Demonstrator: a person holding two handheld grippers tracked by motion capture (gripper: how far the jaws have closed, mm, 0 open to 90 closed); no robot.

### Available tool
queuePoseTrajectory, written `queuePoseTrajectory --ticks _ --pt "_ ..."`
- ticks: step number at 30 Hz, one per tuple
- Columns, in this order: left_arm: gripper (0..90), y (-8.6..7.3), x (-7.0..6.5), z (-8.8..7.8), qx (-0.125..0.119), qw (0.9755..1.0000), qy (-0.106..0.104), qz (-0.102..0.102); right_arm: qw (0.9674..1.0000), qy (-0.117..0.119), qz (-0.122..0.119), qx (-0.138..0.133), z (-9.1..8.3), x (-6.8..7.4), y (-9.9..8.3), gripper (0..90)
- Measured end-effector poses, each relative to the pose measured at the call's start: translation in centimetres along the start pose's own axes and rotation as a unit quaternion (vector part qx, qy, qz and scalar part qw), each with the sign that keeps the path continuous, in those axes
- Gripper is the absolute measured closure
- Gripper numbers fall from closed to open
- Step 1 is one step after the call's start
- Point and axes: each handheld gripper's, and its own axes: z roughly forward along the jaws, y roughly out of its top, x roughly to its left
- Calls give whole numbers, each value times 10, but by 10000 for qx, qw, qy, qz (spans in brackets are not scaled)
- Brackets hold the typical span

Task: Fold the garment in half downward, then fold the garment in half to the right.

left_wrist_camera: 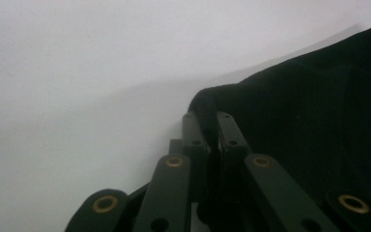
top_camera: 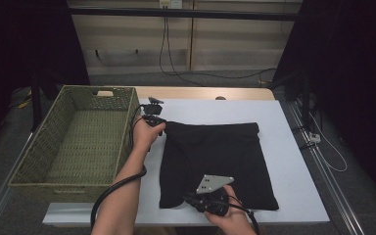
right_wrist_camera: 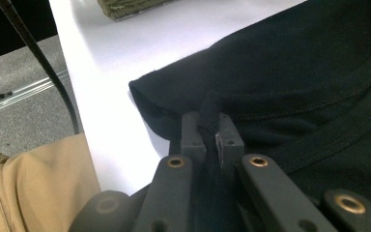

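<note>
Black garment (top_camera: pixel 215 161) pinched at two corners.
Left gripper (top_camera: pixel 152 119) and right gripper (top_camera: pixel 196 199) each clamp its fabric on the white table (top_camera: pixel 293 147).

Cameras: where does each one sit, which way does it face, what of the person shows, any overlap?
High view: fixed above the person's side, looking forward and down on the table, basket and black cloth; both forearms, left gripper, right gripper.
Left gripper view: rides the left gripper, looks along its jaws, shut on a cloth corner.
Right gripper view: rides the right gripper, jaws shut on the cloth; tan trouser leg.
Shared: cloth and table.
</note>
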Motion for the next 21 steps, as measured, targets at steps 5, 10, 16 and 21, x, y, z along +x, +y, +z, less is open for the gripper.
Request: queuePoseTrajectory --ticks 5,10,16,21 --pt "854 4 -3 -5 -6 10000 -24 -3 10000 -7 20 -40 0 0 0 867" --pt "854 10 -8 -10 -19 10000 -16 54 10000 -1 30 -76 -1 1 2 867" --pt "853 17 -13 -17 -43 9999 -21 103 9998 3 60 -166 -4 0 3 867" --pt "854 21 -15 -20 -31 10000 -20 79 9997 -2 80 -245 -7 1 6 867"
